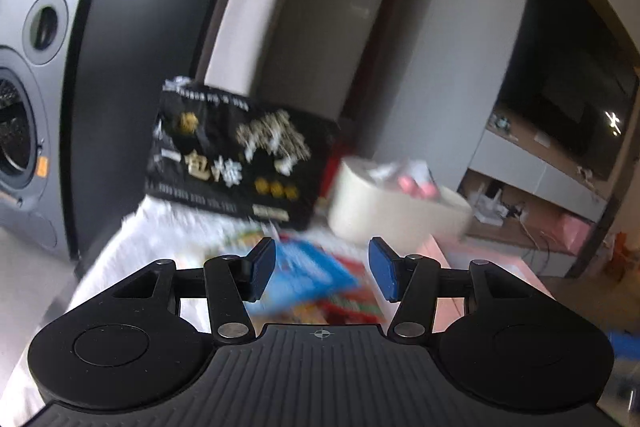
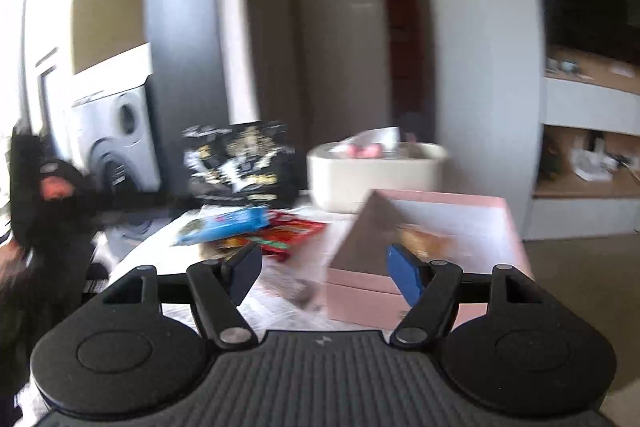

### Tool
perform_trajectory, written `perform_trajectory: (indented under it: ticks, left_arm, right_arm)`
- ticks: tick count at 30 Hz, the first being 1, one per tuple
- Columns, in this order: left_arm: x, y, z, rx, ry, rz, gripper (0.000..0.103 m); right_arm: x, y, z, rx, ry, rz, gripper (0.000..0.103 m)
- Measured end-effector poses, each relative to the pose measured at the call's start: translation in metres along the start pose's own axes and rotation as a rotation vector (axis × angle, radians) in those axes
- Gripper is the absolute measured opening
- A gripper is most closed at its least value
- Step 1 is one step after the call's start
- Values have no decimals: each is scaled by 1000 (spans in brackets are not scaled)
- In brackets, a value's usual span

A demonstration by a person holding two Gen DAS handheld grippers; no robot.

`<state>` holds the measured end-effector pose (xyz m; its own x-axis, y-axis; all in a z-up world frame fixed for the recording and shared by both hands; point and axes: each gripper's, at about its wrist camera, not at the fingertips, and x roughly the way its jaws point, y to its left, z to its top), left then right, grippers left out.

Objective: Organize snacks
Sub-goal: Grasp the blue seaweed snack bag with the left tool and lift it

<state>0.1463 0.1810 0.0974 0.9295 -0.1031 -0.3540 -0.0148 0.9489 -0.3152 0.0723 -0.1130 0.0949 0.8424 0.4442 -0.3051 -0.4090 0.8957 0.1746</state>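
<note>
left gripper released, blue snack pack below its pads | right gripper released, pink box just ahead

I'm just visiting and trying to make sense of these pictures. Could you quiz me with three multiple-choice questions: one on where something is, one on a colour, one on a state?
1. The cream tub stands:
A. behind the pink box
B. on the floor
C. inside the washer

2. The big upright snack bag is mostly:
A. yellow
B. black
C. green

3. The left tongs are:
A. clamped on a bag
B. open, holding nothing
C. out of sight

Answers: 1 A, the tub sits beyond the box; 2 B, black with pale lettering; 3 B, nothing is pinched between their blue pads.
</note>
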Motion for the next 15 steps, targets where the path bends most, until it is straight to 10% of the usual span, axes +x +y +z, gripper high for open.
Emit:
perform_trajectory:
  ticks: [9,15]
  left_arm:
    - [142,75,26,-126,337,-33,56]
    - [125,94,10,-135,390,-204,52]
  right_arm:
    - [47,2,-22,82,140,74,70]
    - [61,-1,-37,96,184,53,70]
